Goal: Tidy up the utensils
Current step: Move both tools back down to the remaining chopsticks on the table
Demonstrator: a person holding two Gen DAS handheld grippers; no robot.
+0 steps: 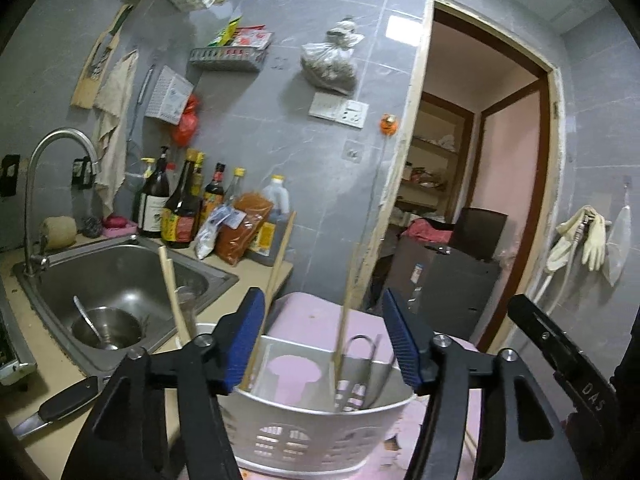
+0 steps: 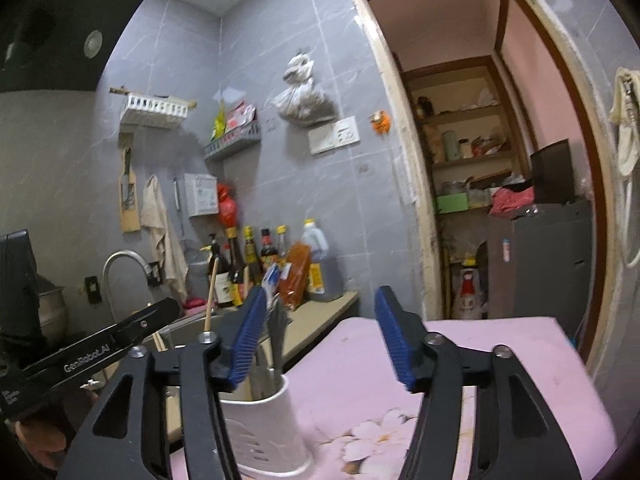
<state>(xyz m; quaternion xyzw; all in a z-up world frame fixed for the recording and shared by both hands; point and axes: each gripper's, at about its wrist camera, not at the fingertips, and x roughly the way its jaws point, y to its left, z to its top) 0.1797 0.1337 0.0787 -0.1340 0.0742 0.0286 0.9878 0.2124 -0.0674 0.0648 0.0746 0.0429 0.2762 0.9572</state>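
Note:
A white slotted utensil holder [image 1: 316,432] stands on a pink flowered surface [image 1: 320,324], right under my left gripper [image 1: 324,340]. It holds upright wooden chopsticks [image 1: 344,320] and metal utensil handles [image 1: 360,360]. My left gripper is open and empty, its blue pads on either side of the holder's mouth. A wooden handle [image 1: 174,296] leans just left of it. My right gripper [image 2: 320,340] is open and empty above the pink surface [image 2: 460,360], with the holder [image 2: 264,428] at its lower left. The left gripper's body [image 2: 100,356] shows at the left.
A steel sink [image 1: 120,280] with a bowl and spoon [image 1: 106,328] lies left, with a tap [image 1: 52,184]. Sauce bottles [image 1: 184,204] line the counter's back. A black-handled knife [image 1: 60,404] lies on the counter edge. An open doorway [image 1: 472,184] is at the right.

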